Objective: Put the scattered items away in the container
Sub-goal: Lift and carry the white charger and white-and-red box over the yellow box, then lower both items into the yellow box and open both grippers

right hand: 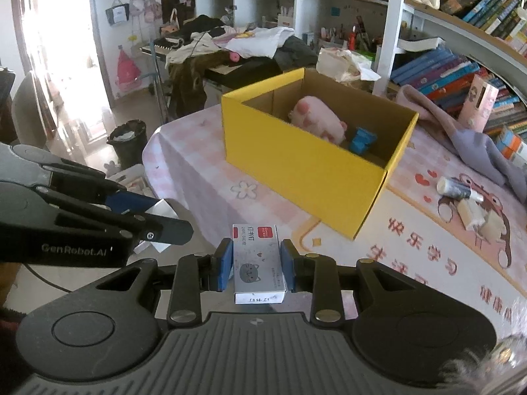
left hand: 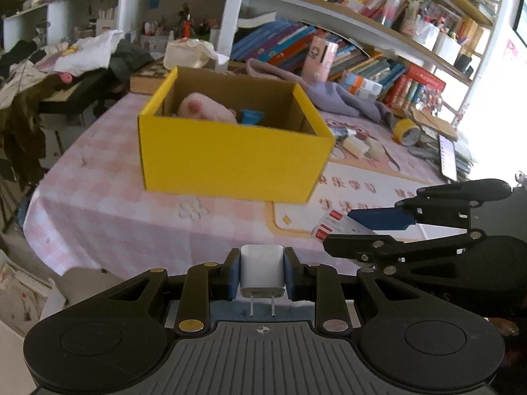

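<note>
Left tool (left hand: 262,273) clamped on a white charger plug (left hand: 262,270), blue pads (left hand: 233,278) pressed to its two flat sides; plug held above the near edge of the surface (left hand: 98,204), body upright in the view, two metal prongs aimed back toward the camera, long axis running along the fingers. Right tool (right hand: 257,265) closed on a small grey staple box (right hand: 258,263), pads flat against its long sides; printed cat face on the top, red label at the far end, long axis lying along the fingers and pointing toward the yellow cardboard box (right hand: 306,168). Same staple box visible from the left wrist view at the lower right, pinched in the right tool there, hovering over the pink cartoon mat (left hand: 362,194). Yellow cardboard box ahead of both tools, well apart from each, open at the top, resting on the pink checked cloth with one corner over the mat. Inside it, a pink plush pig (right hand: 318,120) lying on its side and, just beside it toward the right wall, a small blue item (right hand: 362,140). Beyond the box to the right, on the mat: a small tube (right hand: 456,188), two pale eraser-like blocks (right hand: 474,214), and in the left view a roll of yellow tape (left hand: 406,130). Lilac cloth (right hand: 467,141) heaped behind, against the bookshelf (right hand: 461,65).
</note>
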Demonstrator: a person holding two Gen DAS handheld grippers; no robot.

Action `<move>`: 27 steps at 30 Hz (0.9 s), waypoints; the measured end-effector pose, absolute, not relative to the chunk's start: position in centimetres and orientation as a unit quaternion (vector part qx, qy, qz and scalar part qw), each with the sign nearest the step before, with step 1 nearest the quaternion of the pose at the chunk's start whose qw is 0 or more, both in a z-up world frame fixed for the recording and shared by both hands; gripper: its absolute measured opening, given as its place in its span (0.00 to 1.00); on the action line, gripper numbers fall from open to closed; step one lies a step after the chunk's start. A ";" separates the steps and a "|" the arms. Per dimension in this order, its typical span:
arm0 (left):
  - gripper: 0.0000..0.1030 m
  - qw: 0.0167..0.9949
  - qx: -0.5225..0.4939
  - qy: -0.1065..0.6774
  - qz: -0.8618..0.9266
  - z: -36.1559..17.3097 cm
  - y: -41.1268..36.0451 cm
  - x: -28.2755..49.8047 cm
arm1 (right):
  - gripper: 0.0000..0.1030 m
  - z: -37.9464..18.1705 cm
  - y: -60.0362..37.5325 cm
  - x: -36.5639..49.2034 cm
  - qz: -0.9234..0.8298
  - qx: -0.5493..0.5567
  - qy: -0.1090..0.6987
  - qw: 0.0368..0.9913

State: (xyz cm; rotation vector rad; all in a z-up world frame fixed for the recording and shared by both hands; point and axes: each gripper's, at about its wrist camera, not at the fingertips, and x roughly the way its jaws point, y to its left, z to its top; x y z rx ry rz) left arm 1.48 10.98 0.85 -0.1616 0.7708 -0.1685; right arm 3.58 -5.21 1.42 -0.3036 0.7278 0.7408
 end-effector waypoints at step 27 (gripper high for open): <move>0.24 0.938 0.043 0.333 -0.082 3.4 11.4 21.8 | 0.28 4.1 -1.0 24.1 0.360 -0.203 0.267 0.871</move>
